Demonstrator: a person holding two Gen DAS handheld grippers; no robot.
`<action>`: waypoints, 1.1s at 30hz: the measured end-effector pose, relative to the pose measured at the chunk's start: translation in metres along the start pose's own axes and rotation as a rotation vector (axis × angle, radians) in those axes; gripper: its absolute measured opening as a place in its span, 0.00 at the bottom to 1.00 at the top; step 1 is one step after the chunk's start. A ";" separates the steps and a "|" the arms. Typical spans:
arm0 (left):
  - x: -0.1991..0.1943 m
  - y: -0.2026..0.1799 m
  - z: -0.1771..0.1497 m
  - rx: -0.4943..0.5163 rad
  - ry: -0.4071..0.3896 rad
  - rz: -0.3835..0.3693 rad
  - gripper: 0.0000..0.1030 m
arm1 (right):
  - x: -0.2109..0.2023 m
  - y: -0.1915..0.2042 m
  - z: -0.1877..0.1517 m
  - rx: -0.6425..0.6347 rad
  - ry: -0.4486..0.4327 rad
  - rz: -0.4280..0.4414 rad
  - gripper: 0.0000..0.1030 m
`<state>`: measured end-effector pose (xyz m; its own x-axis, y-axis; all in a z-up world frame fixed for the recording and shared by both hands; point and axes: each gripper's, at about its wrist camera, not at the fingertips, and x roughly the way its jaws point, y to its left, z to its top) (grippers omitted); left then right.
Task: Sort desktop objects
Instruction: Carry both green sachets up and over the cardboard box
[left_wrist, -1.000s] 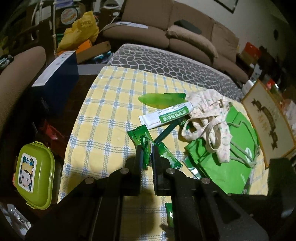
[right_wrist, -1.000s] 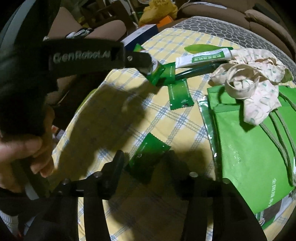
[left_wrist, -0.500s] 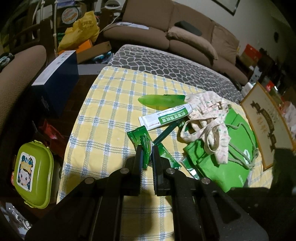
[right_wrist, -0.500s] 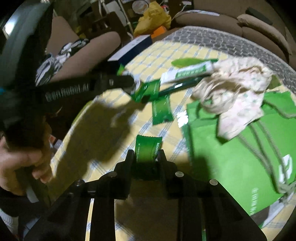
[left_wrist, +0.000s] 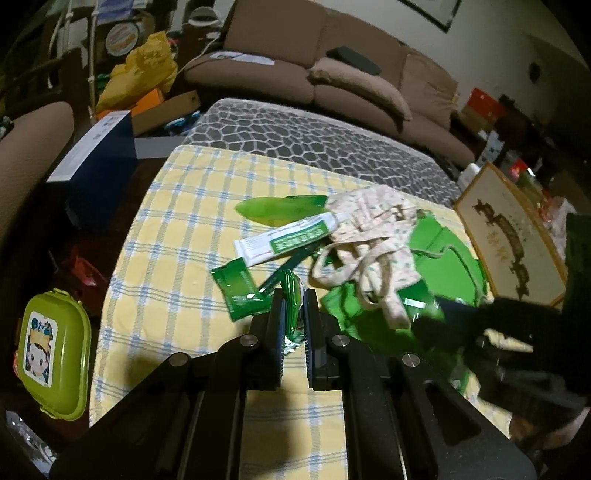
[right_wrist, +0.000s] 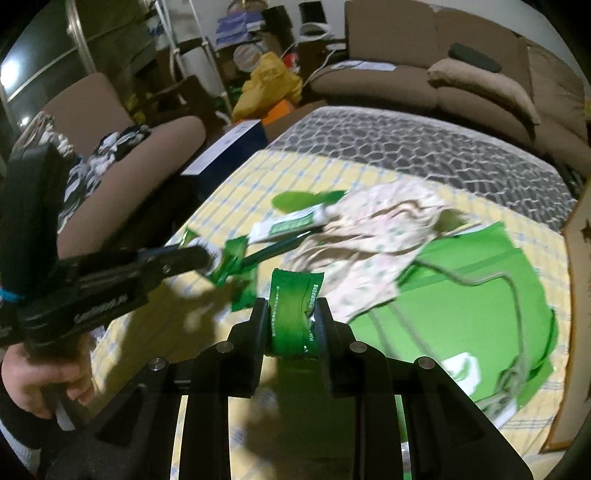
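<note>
My left gripper (left_wrist: 293, 308) is shut on a green sachet (left_wrist: 290, 299), held just above the yellow checked tablecloth (left_wrist: 177, 229). Another green sachet (left_wrist: 238, 287) lies flat just left of it. My right gripper (right_wrist: 291, 317) is shut on a second green sachet (right_wrist: 293, 314), lifted above the table. The left gripper (right_wrist: 207, 256) also shows in the right wrist view, at the left. A white-and-green tube (left_wrist: 286, 242), a dark green pen (left_wrist: 291, 266), a green leaf-shaped item (left_wrist: 280, 207), a floral cloth pouch (left_wrist: 373, 236) and a green tote bag (left_wrist: 436, 273) lie ahead.
A green lunch box (left_wrist: 55, 354) sits off the table's left edge, and a dark blue box (left_wrist: 98, 162) stands beyond it. A framed picture (left_wrist: 509, 236) lies at the right edge. A patterned grey ottoman (left_wrist: 314, 140) and a brown sofa (left_wrist: 332, 74) are behind.
My right gripper closed on the sachet that lay on the cloth and lifted it off the table. My left gripper kept its sachet and shifted slightly right.
</note>
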<state>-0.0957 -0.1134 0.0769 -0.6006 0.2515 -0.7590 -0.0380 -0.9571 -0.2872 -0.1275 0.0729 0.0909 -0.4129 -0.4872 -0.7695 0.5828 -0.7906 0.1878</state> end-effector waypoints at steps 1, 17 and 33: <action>-0.001 -0.002 0.000 0.005 -0.001 -0.008 0.08 | -0.004 -0.004 0.000 0.002 -0.006 -0.007 0.24; -0.008 -0.073 0.015 0.138 -0.024 -0.051 0.08 | -0.056 -0.057 0.011 0.033 -0.112 -0.127 0.24; -0.010 -0.201 0.052 0.286 -0.056 -0.154 0.08 | -0.125 -0.124 0.003 0.138 -0.214 -0.207 0.24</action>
<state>-0.1234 0.0694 0.1725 -0.6130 0.3956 -0.6839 -0.3495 -0.9121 -0.2143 -0.1503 0.2307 0.1661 -0.6587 -0.3662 -0.6573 0.3769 -0.9167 0.1330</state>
